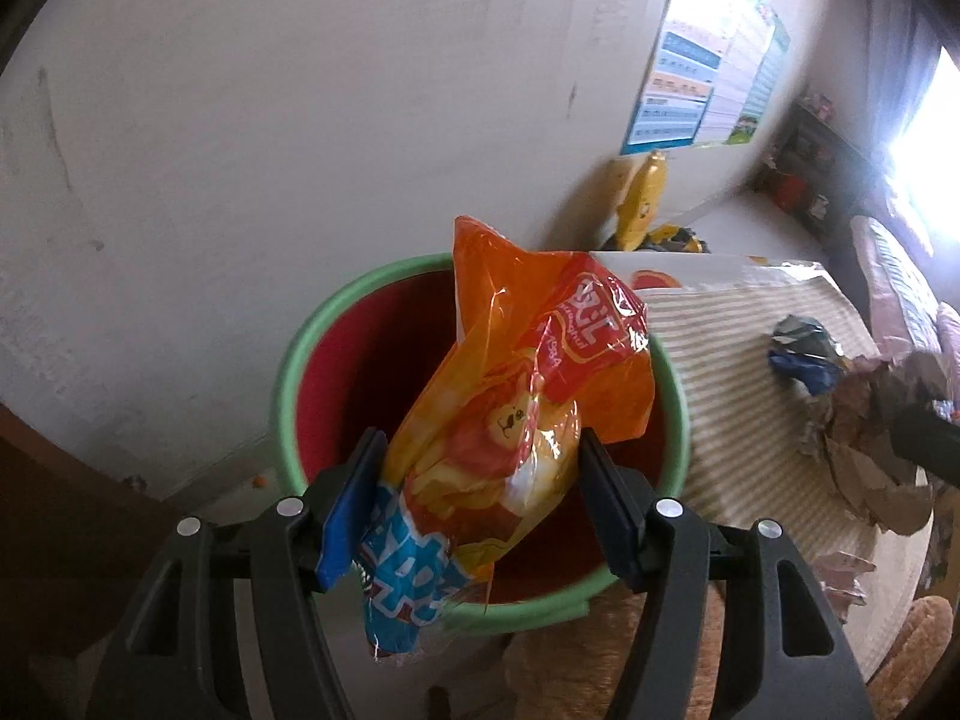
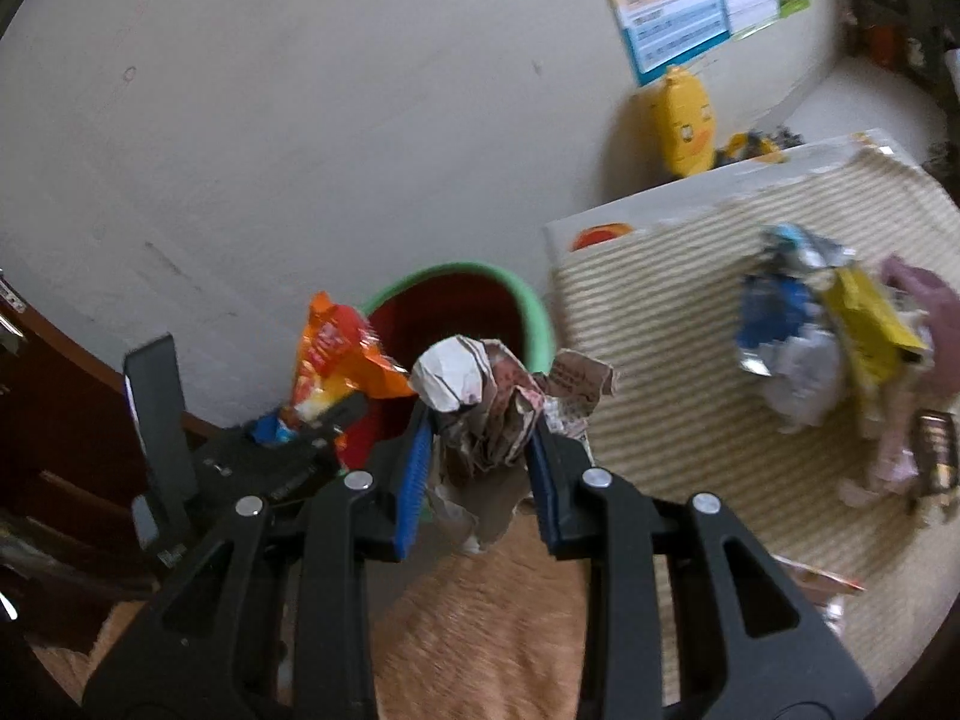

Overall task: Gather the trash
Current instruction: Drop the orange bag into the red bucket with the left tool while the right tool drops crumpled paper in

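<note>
My left gripper [image 1: 480, 450] is shut on an orange snack bag [image 1: 528, 384] with a blue wrapper [image 1: 402, 588] under it, held right over the mouth of a red bin with a green rim [image 1: 288, 360]. My right gripper [image 2: 483, 420] is shut on a crumpled paper wad [image 2: 486, 396], just right of and nearer than the bin [image 2: 528, 306]. The left gripper [image 2: 312, 426] with the orange bag [image 2: 336, 354] shows in the right wrist view at the bin's left side.
A striped mat [image 2: 672, 360] lies right of the bin with a pile of crumpled wrappers [image 2: 804, 336] on it; in the left wrist view the pile [image 1: 804, 354] is at the right. A yellow duck toy [image 2: 684, 126] leans on the wall. Dark wooden furniture [image 2: 48, 420] stands at left.
</note>
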Motion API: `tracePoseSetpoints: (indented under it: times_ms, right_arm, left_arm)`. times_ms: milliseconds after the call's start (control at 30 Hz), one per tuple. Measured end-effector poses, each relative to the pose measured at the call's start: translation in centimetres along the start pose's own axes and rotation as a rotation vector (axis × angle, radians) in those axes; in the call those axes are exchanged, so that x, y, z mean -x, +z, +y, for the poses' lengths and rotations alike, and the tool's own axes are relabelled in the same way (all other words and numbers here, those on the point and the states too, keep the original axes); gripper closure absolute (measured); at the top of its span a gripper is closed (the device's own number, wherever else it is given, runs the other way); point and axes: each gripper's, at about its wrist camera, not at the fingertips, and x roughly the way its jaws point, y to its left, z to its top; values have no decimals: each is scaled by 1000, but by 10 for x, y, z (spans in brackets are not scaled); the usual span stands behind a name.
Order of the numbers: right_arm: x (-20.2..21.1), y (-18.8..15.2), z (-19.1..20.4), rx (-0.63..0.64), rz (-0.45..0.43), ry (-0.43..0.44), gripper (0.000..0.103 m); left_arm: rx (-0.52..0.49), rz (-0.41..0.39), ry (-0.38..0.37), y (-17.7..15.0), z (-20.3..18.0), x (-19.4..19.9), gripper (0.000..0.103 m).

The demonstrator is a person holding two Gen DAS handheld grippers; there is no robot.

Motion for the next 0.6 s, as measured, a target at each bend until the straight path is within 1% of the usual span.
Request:
tracePoseSetpoints:
  times_ms: [200, 367, 433, 467, 500, 533, 567, 600]
  right_arm:
    - [-31, 11, 28, 53, 35, 33, 72]
    - [-45, 22, 36, 46, 41, 54, 72]
    - [-50, 25, 36, 45, 40, 54, 71]
    - [-51, 27, 36, 44, 37, 58, 68]
    - [-53, 29, 36, 41, 34, 68, 59]
    - [-53, 29, 35, 37, 28, 70, 43]
    - [-54, 30, 34, 32, 18, 73, 35]
    - [-54, 31, 33, 30, 10, 78, 31]
  left_arm:
    - [16, 3, 23, -1, 16, -2, 42]
    - [38, 8, 35, 2, 28, -7, 42]
    - [44, 11, 38, 3, 31, -9, 38]
    - [47, 11, 39, 3, 32, -10, 37]
    - [54, 11, 38, 4, 34, -11, 33]
    - [62, 9, 36, 4, 35, -11, 30]
    - [76, 9, 33, 4, 37, -12, 30]
    - [93, 11, 29, 3, 39, -12, 29]
